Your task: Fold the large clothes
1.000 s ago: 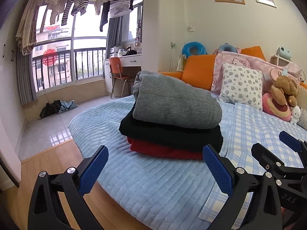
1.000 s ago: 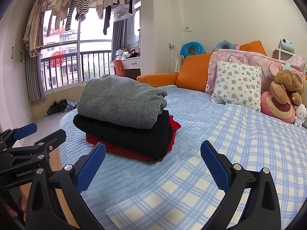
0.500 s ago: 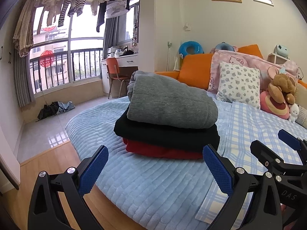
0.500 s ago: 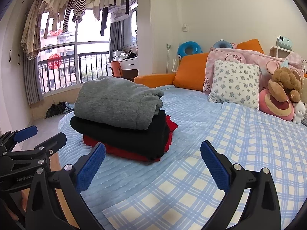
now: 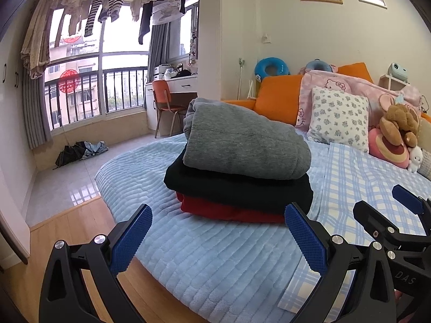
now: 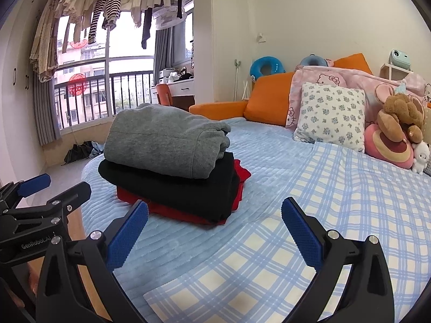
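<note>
I hold the left gripper (image 5: 218, 238) and right gripper (image 6: 214, 231) spread wide and empty, clear of the 3-garment stack (image 5: 239, 167) near the bed's (image 5: 210, 255) foot edge; I'd back away level, avoiding it.

Three folded garments stacked on the light-blue blanket (image 5: 215, 255): grey sweatshirt (image 5: 242, 142) on top (thick, rolled edge), black garment (image 5: 242, 191) in the middle, red garment (image 5: 231, 211) at bottom, its edges sticking out past the black one.

Daylit bedroom: barred window (image 5: 94, 91), hanging laundry (image 5: 107, 2), orange chair (image 5: 164, 102), white walls.
</note>
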`<state>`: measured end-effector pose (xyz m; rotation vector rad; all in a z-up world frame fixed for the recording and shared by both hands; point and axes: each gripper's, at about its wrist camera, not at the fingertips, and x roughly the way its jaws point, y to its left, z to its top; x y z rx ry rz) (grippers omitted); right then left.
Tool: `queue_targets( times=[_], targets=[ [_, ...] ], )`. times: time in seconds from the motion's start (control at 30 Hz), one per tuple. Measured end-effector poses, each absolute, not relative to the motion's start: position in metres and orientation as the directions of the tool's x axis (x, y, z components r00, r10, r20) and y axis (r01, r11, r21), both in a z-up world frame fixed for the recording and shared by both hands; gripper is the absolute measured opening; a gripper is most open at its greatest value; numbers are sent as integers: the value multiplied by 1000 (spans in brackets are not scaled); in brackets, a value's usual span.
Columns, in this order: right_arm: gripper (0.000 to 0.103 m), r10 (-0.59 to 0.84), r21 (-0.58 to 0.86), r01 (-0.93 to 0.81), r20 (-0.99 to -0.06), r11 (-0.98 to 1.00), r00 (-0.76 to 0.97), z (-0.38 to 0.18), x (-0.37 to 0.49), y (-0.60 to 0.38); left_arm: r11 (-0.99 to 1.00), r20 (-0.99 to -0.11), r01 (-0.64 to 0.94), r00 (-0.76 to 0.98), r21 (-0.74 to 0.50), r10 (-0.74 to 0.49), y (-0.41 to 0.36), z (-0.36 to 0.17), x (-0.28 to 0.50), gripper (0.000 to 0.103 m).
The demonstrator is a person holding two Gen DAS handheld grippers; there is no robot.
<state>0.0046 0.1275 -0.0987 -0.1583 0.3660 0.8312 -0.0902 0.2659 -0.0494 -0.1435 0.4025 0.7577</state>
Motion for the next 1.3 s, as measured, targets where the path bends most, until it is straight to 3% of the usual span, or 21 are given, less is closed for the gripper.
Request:
queue_targets(
  times=[1.3],
  targets=[
    [98,696,8,-746,-366,666,617,-95,-2,135,723,-394,-691,661,12,639,272,-49,-89,100]
  ],
)
